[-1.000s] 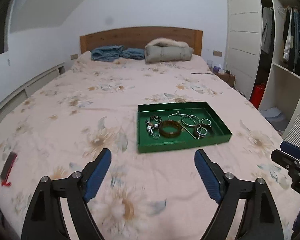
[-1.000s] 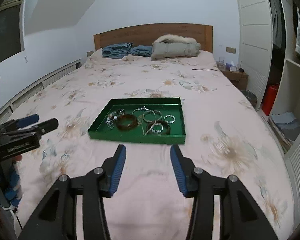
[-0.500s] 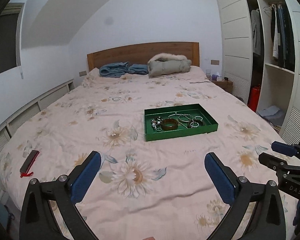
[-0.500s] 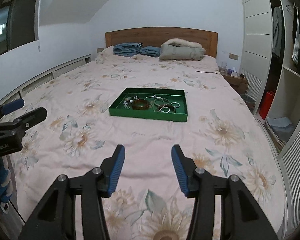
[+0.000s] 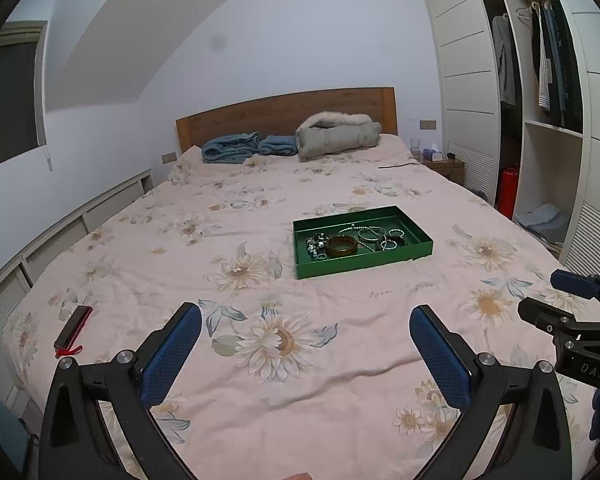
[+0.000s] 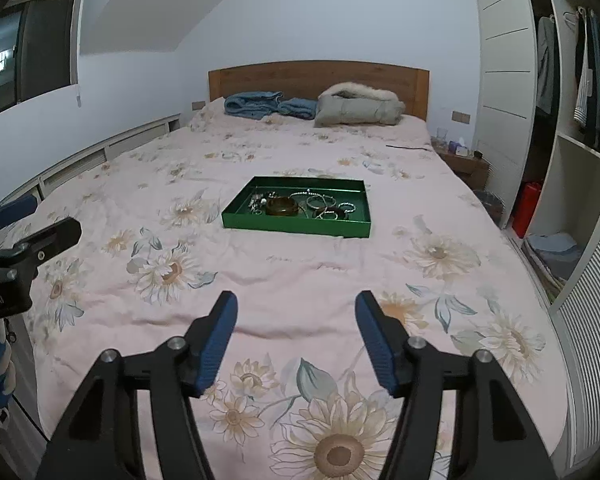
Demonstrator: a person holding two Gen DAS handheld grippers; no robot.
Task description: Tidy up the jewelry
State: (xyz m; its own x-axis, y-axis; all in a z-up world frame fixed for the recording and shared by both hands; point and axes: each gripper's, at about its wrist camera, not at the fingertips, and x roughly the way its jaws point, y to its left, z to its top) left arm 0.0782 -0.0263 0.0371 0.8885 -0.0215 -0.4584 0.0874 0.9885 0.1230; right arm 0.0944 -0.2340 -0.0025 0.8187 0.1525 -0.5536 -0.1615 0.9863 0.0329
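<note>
1. The left gripper (image 5: 305, 334) hangs over the near end of the bed (image 5: 228, 216), its jaws spread wide and holding nothing
2. The right gripper (image 6: 296, 322) hangs beside it, also released and empty, with a narrower gap between its blue pads (image 6: 217, 336)
3. The jewelry sits in a green tray (image 5: 364, 266) on the bedspread, well apart from both grippers and toward the right half of the bed
4. Inside the tray lie a brown bangle (image 5: 341, 245), a cluster of beads (image 5: 315, 242) to its left, and thin silver rings (image 5: 371, 233) and small hoops to its right; the pieces lie close together and some appear to overlap
5. Nothing lies on the bedspread outside the tray except a small dark object with a red cord (image 5: 73, 332) near the left edge; what it is cannot be told
6. Judged from this, no piece is in hand and both tools stand far from the tray, so the step is either an approach or a stand-off from it
7. A next move would call for bringing one gripper down over the tray, picking a single piece such as the bangle, and closing on its rim without snagging the chains next to it
</note>
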